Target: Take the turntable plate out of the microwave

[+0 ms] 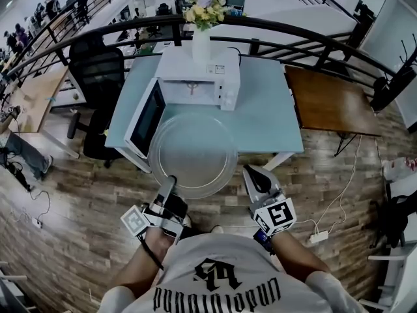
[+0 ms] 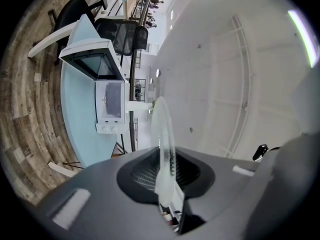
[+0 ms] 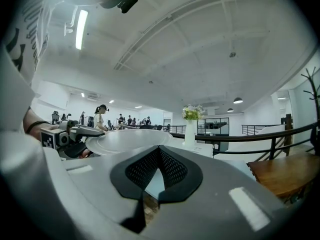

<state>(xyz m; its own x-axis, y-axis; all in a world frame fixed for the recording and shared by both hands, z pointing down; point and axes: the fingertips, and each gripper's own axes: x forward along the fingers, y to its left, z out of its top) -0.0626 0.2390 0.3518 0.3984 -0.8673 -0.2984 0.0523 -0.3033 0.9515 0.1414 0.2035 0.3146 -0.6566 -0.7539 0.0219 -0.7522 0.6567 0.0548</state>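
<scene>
The round glass turntable plate point(image 1: 193, 154) hangs level in front of the white microwave point(image 1: 199, 75), over the table's near edge. My left gripper point(image 1: 171, 182) is shut on the plate's near-left rim. In the left gripper view the plate point(image 2: 163, 134) stands edge-on between the pads of that gripper point(image 2: 165, 184). My right gripper point(image 1: 251, 173) is shut and empty, just right of the plate and apart from it. From the right gripper view the plate point(image 3: 125, 140) lies to the left of its closed jaws point(image 3: 159, 156), with the left gripper point(image 3: 75, 133) holding the far rim.
The microwave door point(image 1: 146, 116) stands swung open to the left. A white vase of flowers point(image 1: 202, 38) sits on top of the microwave. The light blue table point(image 1: 273, 113) has a brown table point(image 1: 332, 103) to its right and a black office chair point(image 1: 98, 70) to its left.
</scene>
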